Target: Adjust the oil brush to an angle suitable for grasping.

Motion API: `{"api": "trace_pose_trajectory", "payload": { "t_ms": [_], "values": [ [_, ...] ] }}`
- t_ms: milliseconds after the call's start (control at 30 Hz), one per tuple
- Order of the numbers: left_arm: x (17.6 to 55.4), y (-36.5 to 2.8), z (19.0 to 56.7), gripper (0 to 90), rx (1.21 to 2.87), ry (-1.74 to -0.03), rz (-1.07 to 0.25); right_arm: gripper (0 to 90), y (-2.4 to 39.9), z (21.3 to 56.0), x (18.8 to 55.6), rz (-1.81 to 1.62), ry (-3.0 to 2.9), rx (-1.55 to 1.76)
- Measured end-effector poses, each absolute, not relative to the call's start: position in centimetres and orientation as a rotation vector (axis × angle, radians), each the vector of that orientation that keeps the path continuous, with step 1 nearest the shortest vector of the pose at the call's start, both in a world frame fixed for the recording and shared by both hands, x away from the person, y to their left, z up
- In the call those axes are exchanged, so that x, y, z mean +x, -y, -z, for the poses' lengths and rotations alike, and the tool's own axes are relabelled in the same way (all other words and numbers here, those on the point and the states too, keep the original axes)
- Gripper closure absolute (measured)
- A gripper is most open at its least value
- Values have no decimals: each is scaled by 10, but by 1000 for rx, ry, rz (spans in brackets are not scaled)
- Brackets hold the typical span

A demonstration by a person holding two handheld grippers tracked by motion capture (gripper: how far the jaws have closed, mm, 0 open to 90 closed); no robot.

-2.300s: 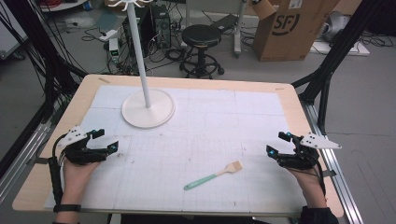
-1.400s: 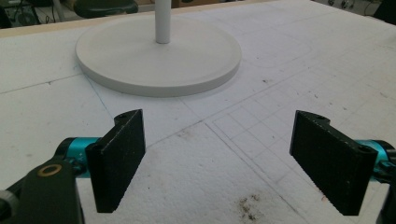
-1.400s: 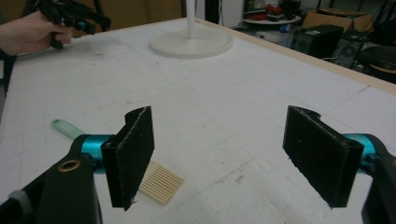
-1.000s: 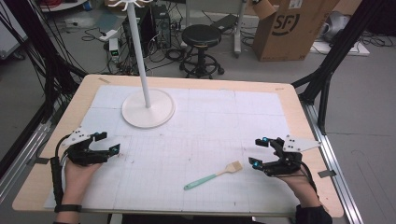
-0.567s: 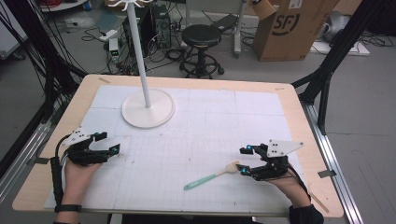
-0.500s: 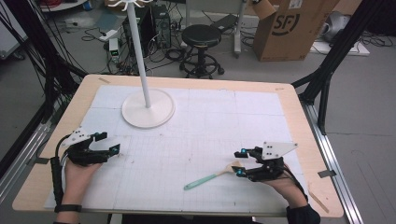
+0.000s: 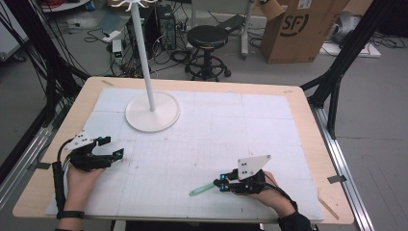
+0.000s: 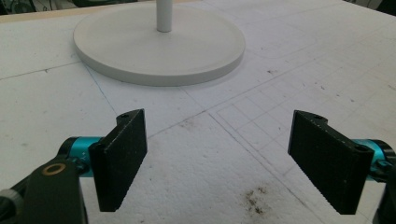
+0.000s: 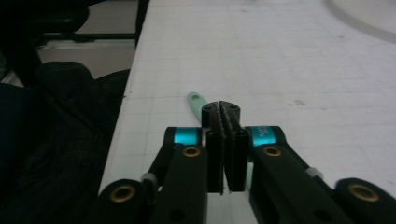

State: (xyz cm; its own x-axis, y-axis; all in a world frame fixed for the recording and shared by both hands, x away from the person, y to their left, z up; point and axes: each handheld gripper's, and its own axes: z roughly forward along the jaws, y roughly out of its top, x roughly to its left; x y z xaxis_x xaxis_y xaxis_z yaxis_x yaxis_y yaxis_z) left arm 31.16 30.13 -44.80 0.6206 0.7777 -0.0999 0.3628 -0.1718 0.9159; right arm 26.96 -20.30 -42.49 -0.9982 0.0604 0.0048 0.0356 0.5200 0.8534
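Observation:
A brush with a mint-green handle lies on the white gridded board near the front edge. My right gripper lies low over its brush end. Its jaws have just been closing and now stand pressed together on the brush. In the right gripper view the green handle sticks out beyond the tips of the right gripper. My left gripper rests at the left side of the board, open with nothing between its jaws; the left gripper view shows the left gripper pointed toward the stand's base.
A white stand with a round base and a thin pole rises at the back left; the base lies just ahead of the left jaws. Beyond the wooden table are a stool and a cardboard box.
The right hand has slid left across the board to the brush, and its jaws went from wide open to shut on it. The left hand has stayed put.

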Motion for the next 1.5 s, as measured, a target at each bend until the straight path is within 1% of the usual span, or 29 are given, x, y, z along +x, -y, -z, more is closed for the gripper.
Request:
{"api": "trace_pose_trajectory", "payload": {
  "t_ms": [100,300,467,767,1167,1500],
  "values": [
    [312,-301,448,209,1780,-927,-487,900,188,429,267,-1490,-2771,28],
    [312,-301,448,212,1783,-929,-488,900,172,435,265,-1421,-2829,-35],
    [312,-301,448,214,1777,-934,-487,900,152,441,265,-1307,-2876,-89],
    [312,-301,448,216,1779,-935,-485,900,138,444,277,-1233,-2865,-58],
    [312,-301,448,220,1779,-937,-486,900,135,442,307,-1149,-2762,197],
    [312,-300,448,221,1783,-935,-490,900,146,443,328,-1135,-2693,431]
  ]
}}
